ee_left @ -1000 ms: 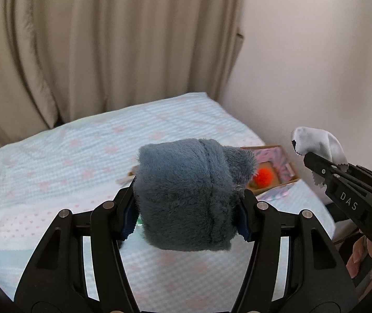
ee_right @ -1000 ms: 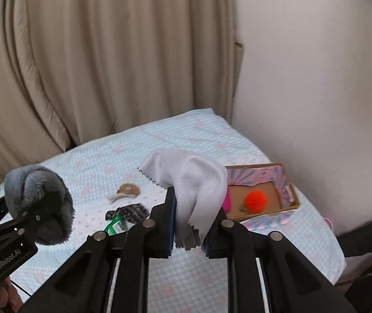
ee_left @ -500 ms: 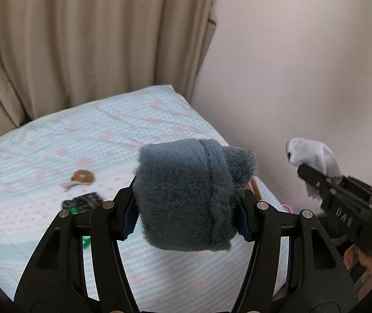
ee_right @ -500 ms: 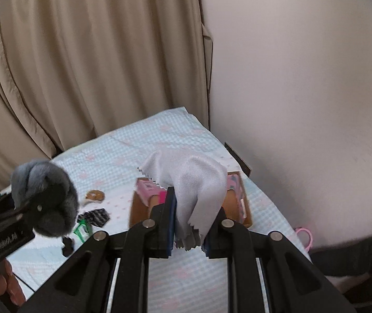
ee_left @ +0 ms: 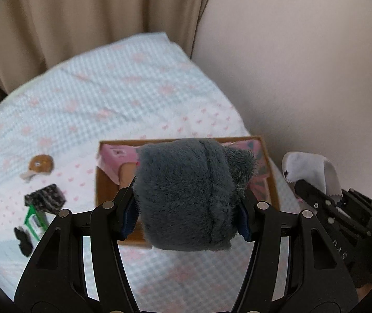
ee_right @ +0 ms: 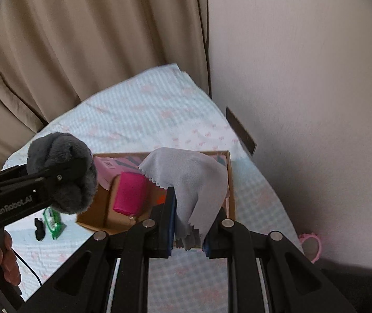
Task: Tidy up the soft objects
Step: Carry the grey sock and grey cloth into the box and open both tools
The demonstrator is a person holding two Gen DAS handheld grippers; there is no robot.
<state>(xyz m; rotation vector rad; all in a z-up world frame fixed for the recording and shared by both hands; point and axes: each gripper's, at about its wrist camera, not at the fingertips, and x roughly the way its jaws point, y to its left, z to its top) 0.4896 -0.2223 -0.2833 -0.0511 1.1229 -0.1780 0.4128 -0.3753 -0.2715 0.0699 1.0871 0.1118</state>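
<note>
A fluffy grey plush (ee_left: 188,195) fills the jaws of my left gripper (ee_left: 187,215), which is shut on it; the same plush (ee_right: 60,174) shows at the left of the right wrist view. My right gripper (ee_right: 188,230) is shut on a light grey cloth (ee_right: 191,182) with zigzag edges, also seen as the cloth (ee_left: 308,169) at the right of the left wrist view. Both hang above an open cardboard box (ee_right: 231,182) on the bed. Inside it lie a magenta soft object (ee_right: 130,195) and a bit of something orange (ee_right: 161,199).
The box (ee_left: 107,161) has a pink lining. On the bedsheet left of it lie a brown round item (ee_left: 40,164), a black-and-white patterned piece (ee_left: 45,198), a green item (ee_right: 53,220) and a small black item (ee_right: 39,229). A wall and beige curtain stand behind; a pink ring (ee_right: 311,245) lies off the bed.
Both grippers swung right and dipped toward the box, which now lies directly beneath them. The plush and the cloth stayed clamped.
</note>
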